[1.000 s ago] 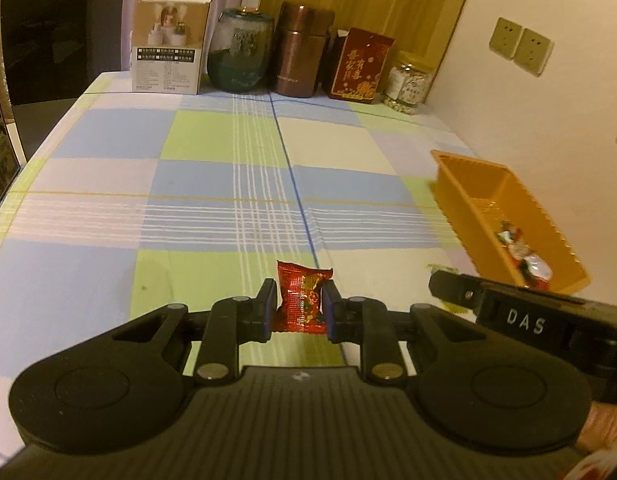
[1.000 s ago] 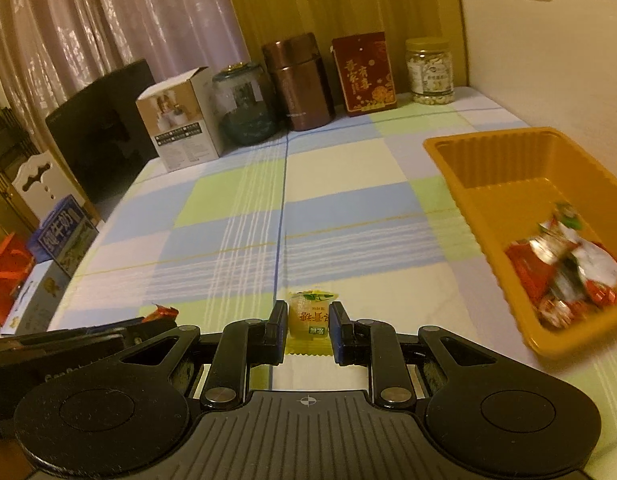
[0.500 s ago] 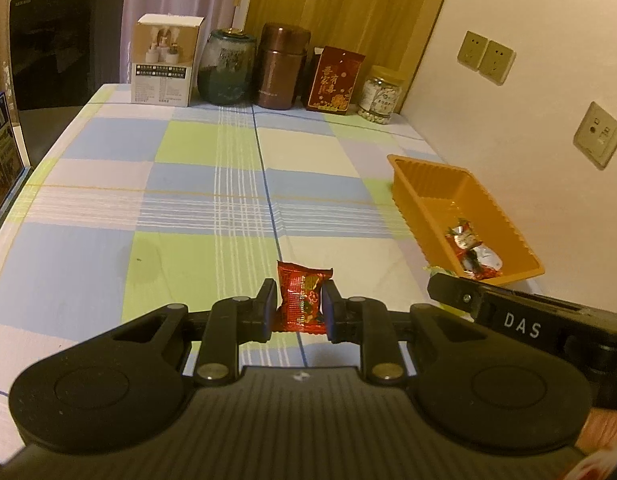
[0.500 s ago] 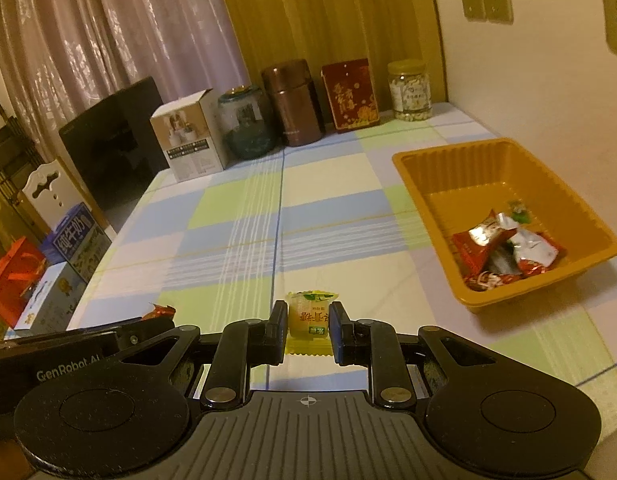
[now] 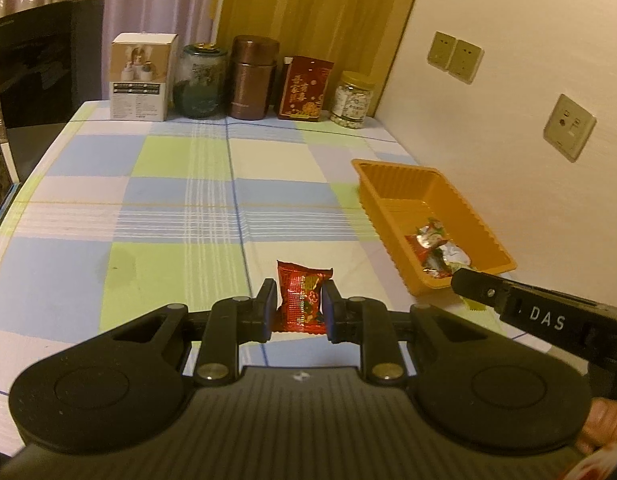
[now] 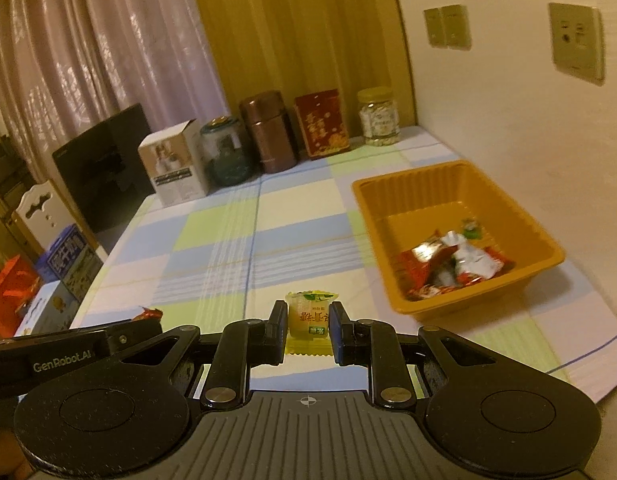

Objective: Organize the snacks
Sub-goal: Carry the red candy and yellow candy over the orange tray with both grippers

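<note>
Beside cream wall, checked tablecloth (image 5: 180, 184), curtains (image 6: 108, 40)

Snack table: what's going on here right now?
A person is sorting snacks with a handheld gripper in each hand. The left gripper is shut on a red snack packet; the right gripper is shut on a yellow jelly cup. Both are held above the checked tablecloth, short of the orange tray, which already holds a few wrapped snacks.
</note>
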`<action>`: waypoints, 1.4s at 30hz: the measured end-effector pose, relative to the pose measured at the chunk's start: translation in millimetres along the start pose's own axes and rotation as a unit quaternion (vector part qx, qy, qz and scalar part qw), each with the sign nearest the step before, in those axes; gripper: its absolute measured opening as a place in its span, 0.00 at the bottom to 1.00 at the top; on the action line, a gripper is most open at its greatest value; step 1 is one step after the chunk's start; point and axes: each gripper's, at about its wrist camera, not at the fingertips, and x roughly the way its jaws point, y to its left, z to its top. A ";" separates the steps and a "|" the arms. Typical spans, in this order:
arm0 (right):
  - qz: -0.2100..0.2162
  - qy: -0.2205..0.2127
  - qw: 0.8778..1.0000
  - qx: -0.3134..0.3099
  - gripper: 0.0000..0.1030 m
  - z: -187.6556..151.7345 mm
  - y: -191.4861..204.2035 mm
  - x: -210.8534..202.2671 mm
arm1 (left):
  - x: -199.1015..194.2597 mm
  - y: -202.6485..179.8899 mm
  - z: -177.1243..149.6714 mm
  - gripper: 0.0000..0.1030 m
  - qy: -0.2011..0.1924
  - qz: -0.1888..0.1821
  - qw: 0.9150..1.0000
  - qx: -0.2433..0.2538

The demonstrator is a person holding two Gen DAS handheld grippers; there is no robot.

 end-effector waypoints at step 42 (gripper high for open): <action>-0.095 -0.020 0.992 0.075 0.21 30.2 -126.6 -21.9 | 60.4 -117.3 23.5 0.20 0.030 -0.092 0.993 0.072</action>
